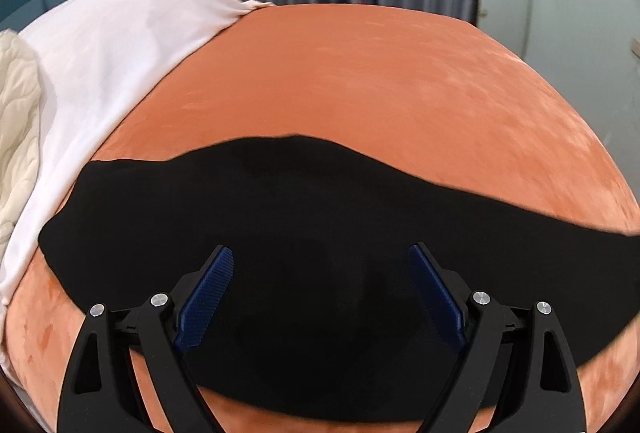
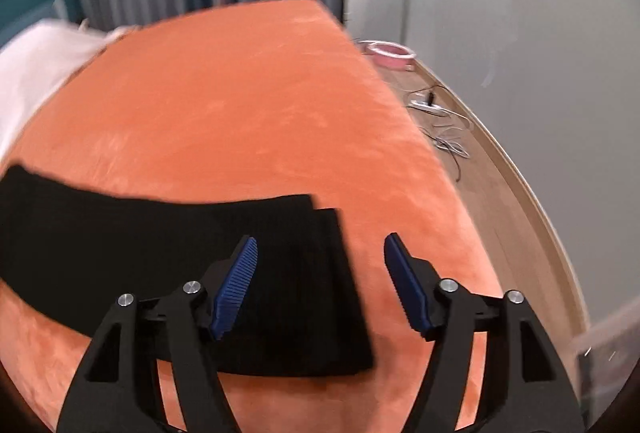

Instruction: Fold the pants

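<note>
The left tongs consist of two black angular arms with triangular cut-outs, each joined by two round silver screw heads. Each arm carries a dark blue ribbed pad on its inner face. The right tongs are of identical build: black arms, silver screws, blue ribbed pads.

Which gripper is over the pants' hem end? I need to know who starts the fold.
The right gripper: its open jaws straddle the black pants' square leg ends. The left gripper, also open, hovers over unbroken black cloth.
</note>
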`<control>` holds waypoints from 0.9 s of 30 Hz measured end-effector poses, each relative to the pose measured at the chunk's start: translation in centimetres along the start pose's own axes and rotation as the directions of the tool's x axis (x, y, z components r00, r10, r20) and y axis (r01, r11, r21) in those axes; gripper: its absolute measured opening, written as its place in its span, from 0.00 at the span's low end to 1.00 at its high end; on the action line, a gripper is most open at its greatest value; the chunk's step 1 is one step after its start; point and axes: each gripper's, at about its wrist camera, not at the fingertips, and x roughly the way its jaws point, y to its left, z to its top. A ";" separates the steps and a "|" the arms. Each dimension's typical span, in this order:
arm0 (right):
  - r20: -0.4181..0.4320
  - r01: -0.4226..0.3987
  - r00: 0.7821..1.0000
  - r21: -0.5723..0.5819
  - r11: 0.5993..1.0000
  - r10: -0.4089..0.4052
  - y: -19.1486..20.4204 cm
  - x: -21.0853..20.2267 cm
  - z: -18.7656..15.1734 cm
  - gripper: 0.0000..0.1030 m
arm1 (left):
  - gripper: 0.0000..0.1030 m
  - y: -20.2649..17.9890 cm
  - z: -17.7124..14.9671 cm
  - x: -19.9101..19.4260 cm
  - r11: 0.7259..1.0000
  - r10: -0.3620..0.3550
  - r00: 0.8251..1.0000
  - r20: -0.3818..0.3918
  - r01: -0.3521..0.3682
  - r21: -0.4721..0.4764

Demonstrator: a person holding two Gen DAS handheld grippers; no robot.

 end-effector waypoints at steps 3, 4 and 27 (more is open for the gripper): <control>-0.082 -0.011 0.997 -0.030 0.999 0.009 0.9 2.4 -0.8 0.39 | 0.84 -0.8 -1.5 -1.4 1.000 0.013 1.000 0.008 -0.013 0.026; -0.079 -0.028 0.997 -0.014 1.000 0.027 0.8 2.4 -1.0 0.36 | 0.84 -0.9 -2.0 -1.7 1.000 0.013 1.000 0.003 -0.013 0.026; 0.000 -0.125 0.992 0.243 0.962 0.129 -1.7 1.4 -1.5 0.21 | 0.84 1.8 -5.5 -2.0 0.986 0.162 0.986 -0.028 -0.160 0.050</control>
